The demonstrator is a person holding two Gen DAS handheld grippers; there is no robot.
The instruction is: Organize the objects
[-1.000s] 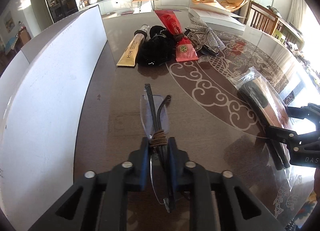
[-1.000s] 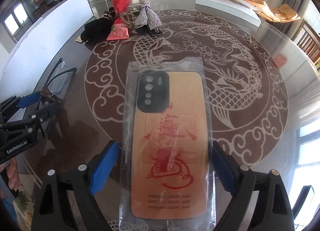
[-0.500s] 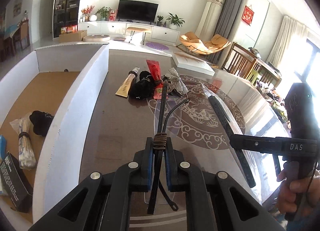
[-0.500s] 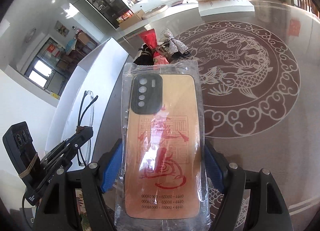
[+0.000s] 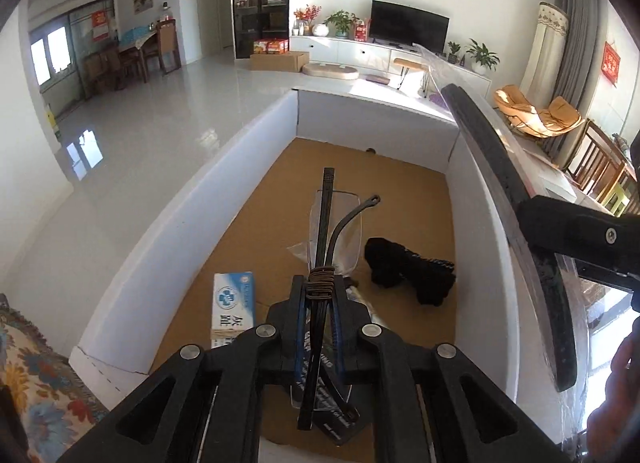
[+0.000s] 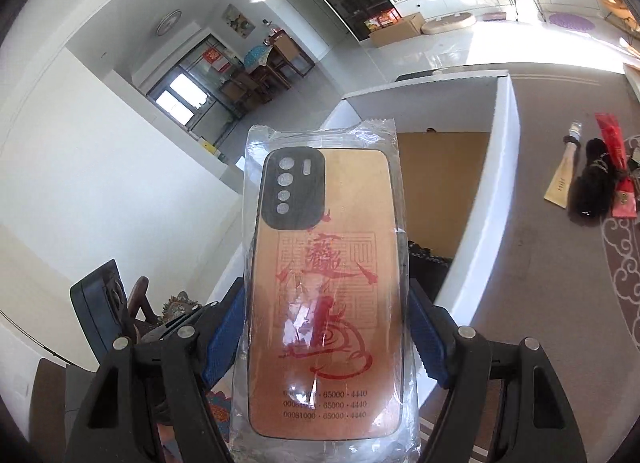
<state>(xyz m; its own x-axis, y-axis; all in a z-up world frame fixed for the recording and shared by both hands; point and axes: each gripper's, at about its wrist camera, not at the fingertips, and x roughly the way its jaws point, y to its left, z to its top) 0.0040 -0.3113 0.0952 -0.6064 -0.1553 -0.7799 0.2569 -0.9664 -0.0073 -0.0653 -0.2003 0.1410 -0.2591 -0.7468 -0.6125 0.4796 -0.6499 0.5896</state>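
My left gripper is shut on folded rimless glasses bound with a brown cord, held above the inside of the white-walled box with a brown floor. My right gripper is shut on a bagged orange phone case with red print, held above the box's right wall. In the left wrist view the phone case shows edge-on at the right, over that wall.
In the box lie a black cloth bundle, a small blue and white carton and a dark packet under my fingers. On the table right of the box lie a tan sachet, a black pouch and a red packet.
Both grippers rose from the table and swung left with their loads. The glasses went from above the table to over the box. The phone case followed to the box's right wall.
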